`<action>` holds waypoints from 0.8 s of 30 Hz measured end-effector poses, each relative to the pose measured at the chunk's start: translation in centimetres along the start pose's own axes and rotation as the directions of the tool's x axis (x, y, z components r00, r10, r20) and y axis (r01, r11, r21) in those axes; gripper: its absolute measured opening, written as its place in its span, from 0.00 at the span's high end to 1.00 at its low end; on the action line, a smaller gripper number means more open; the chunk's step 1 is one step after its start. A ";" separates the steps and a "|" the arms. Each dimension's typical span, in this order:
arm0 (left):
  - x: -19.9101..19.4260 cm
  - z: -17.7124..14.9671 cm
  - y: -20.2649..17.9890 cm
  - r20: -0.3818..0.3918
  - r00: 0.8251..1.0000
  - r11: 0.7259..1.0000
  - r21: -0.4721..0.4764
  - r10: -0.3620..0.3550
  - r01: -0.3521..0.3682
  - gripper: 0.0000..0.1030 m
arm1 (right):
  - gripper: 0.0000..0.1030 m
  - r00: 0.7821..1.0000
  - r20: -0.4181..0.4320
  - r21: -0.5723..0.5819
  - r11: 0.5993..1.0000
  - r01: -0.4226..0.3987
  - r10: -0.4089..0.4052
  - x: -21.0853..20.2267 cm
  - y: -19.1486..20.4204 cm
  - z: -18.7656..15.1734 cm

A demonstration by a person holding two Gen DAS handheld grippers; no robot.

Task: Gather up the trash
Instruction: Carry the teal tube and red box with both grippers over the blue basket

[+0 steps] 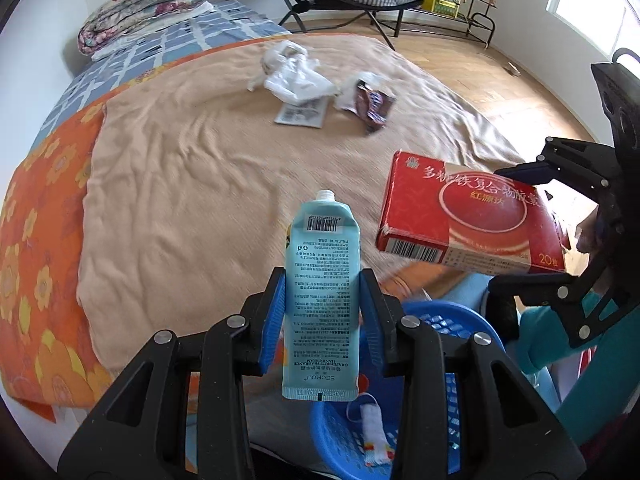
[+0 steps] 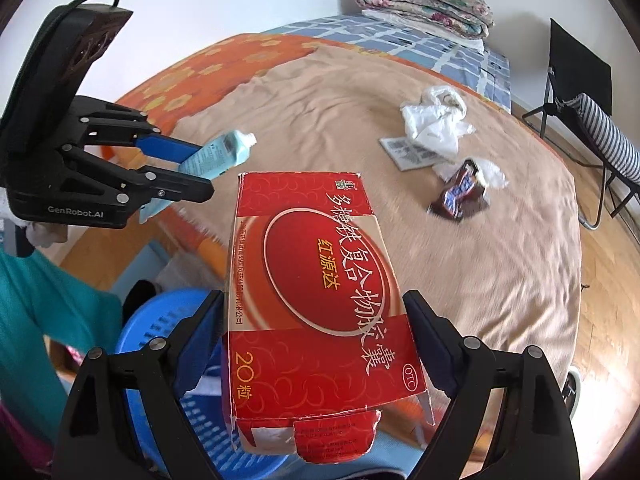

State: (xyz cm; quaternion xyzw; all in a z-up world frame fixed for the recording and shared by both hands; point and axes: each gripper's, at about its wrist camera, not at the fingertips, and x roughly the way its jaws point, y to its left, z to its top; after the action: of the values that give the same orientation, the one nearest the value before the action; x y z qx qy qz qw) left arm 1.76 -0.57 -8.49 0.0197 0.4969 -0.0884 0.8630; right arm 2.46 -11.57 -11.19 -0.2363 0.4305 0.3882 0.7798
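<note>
- Our left gripper (image 1: 322, 312) is clamped on the capless hand cream tube (image 1: 322, 280); the blue basket (image 1: 472, 432) sits just below and right of its fingers.
- Our right gripper (image 2: 316, 344) grips the red medicine box (image 2: 312, 292), basket (image 2: 160, 320) below-left.
- We should bring each item squarely over the basket before letting go.
- Ahead of both lie a plastic bag (image 1: 292, 72) and a candy wrapper (image 1: 374, 106).

A pale blue hand cream tube (image 1: 320, 300), uncapped, and a red medicine box (image 2: 316, 304) with a torn flap are held above the blue basket (image 1: 448, 328). A white plastic bag (image 1: 294, 74), a leaflet (image 1: 300, 114) and a brown candy wrapper (image 1: 374, 106) lie on the bed.
</note>
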 end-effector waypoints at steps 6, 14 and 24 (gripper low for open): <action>0.1 -3.1 -2.0 -0.023 1.000 1.000 0.005 -0.015 0.015 0.65 | 0.15 1.000 -0.024 -0.002 1.000 -0.012 0.012 -0.5 1.8 -3.4; 1.8 -6.8 -4.1 -0.094 0.994 0.999 0.018 -0.046 0.048 0.65 | 0.15 0.995 -0.084 0.011 0.999 -0.049 0.050 0.5 4.1 -6.9; 4.0 -10.2 -5.1 -0.172 0.983 0.998 0.015 -0.065 0.068 0.65 | 0.15 0.983 -0.164 0.009 0.996 -0.086 0.087 2.1 5.8 -9.6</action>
State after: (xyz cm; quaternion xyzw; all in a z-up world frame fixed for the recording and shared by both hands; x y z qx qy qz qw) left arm -5.82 -4.87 -16.83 0.0198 0.5687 -0.1203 0.8135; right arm -6.18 -14.07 -18.18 -0.2477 0.5038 0.4005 0.7242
